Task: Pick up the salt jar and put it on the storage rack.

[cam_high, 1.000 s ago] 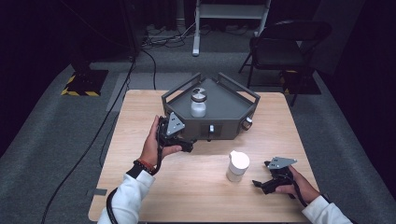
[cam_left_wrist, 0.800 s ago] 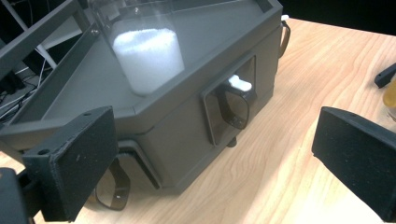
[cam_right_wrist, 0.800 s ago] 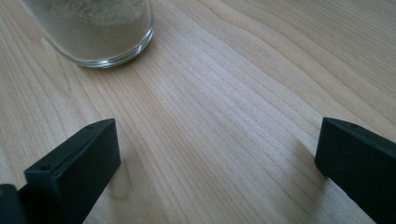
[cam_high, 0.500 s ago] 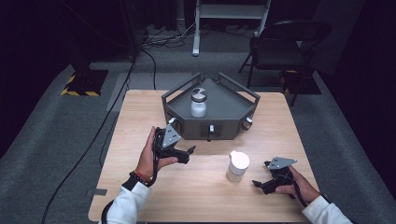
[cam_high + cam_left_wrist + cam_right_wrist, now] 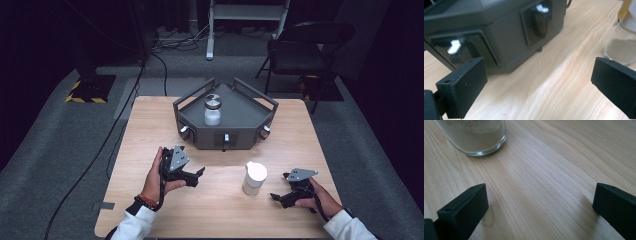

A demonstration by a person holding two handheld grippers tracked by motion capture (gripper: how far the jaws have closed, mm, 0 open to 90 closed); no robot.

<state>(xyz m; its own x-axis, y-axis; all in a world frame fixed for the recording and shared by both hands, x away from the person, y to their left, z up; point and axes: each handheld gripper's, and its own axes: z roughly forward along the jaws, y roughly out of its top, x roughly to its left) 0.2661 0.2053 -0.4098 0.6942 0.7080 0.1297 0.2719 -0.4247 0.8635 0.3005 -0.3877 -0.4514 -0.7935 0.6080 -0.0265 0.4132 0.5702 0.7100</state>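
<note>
A dark grey angular stand (image 5: pixel 200 136) with three knobs along its front sits at the back middle of the wooden table. On it stands a glass jar (image 5: pixel 212 111) with a black-and-white lid. A second jar (image 5: pixel 254 177) with a white lid and pale powder inside stands on the table in front. My left gripper (image 5: pixel 198 176) hovers open to the left of that jar, its jaws facing the stand's knobs (image 5: pixel 541 22). My right gripper (image 5: pixel 279 186) rests open just right of the jar, whose glass base (image 5: pixel 476 137) lies ahead and to the left of its jaws.
The table edge (image 5: pixel 215 235) runs close below both hands. A folding chair (image 5: pixel 300 50) and a white rack (image 5: pixel 247 15) stand on the carpet behind the table. Cables trail across the floor at the left.
My left gripper has drawn back from the stand's front toward the near edge of the table, still open. The right gripper and both jars have stayed put.
</note>
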